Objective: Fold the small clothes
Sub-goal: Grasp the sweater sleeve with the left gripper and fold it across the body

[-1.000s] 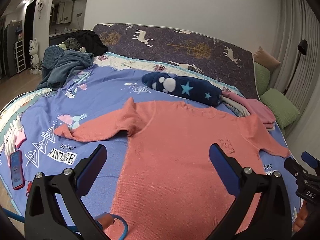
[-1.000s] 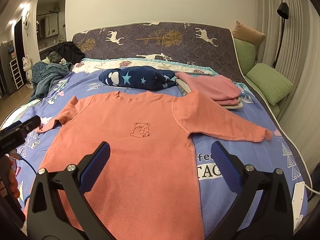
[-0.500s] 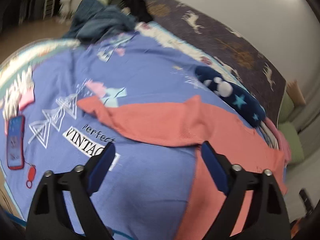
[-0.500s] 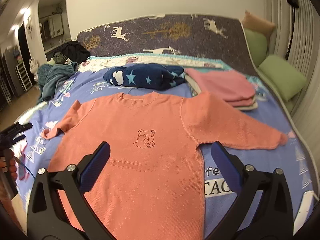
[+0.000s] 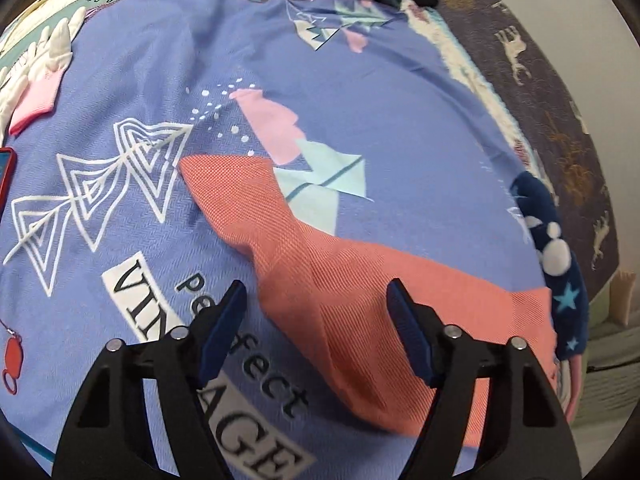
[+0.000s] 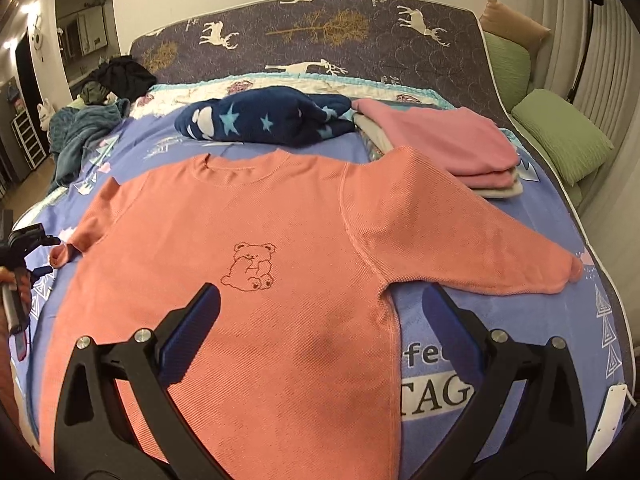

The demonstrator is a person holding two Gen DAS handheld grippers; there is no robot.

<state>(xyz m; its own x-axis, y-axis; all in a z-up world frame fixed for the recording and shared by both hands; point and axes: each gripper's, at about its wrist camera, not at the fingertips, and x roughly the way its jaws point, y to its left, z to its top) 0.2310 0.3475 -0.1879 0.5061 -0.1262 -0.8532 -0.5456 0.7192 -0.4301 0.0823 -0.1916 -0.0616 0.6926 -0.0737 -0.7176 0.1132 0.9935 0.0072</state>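
Observation:
A coral long-sleeved shirt [image 6: 280, 220] with a small bear outline lies flat, front up, on the blue printed bedspread [image 6: 500, 320], both sleeves spread out. In the left wrist view its left sleeve [image 5: 280, 232] runs diagonally, cuff toward the upper left. My left gripper [image 5: 316, 292] hovers close over the middle of that sleeve. Its jaws are closing, the sleeve lies between them, and the pads do not press on it. My right gripper [image 6: 320, 296] stands open above the shirt's lower body, near the right side seam, holding nothing.
A navy star-print blanket [image 6: 264, 120] and a folded pink stack [image 6: 440, 140] lie behind the shirt. Green pillows [image 6: 560, 140] sit at the right edge, a teal blanket [image 6: 80, 128] at the far left. A red-cased phone [image 5: 6, 176] and white-pink gloves [image 5: 40, 68] lie near the bed's left edge.
My left gripper has swung left and down from the shirt's body to just above the left sleeve, rolling as it went, and its jaws have narrowed. The right gripper has edged closer to the shirt.

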